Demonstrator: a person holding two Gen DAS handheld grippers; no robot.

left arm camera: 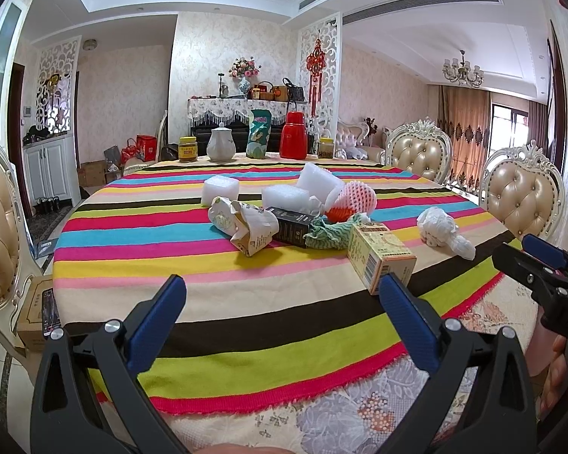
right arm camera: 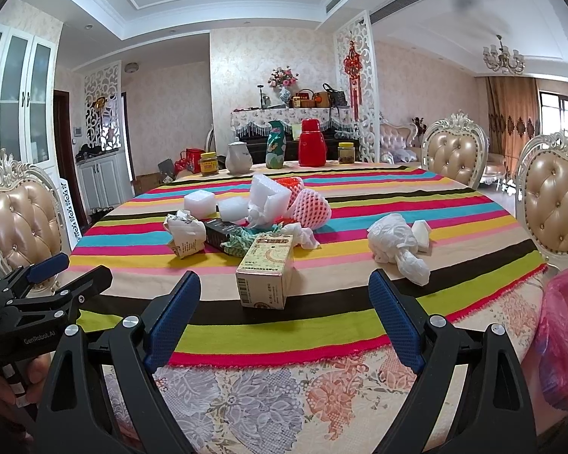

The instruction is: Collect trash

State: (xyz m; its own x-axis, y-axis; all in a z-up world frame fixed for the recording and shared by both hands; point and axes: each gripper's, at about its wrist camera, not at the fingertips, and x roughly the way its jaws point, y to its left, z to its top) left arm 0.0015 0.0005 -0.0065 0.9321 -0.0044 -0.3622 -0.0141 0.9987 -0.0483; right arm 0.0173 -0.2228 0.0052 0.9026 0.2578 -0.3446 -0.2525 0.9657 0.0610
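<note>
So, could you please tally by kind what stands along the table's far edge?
Jars: 2
Teapot: 1
Red flask: 1
Green bag: 1
Total: 5

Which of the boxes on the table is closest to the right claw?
The yellow carton, lying just ahead of the open right claw. The black box lies farther back in the trash pile, beside the crumpled paper bag.
</note>
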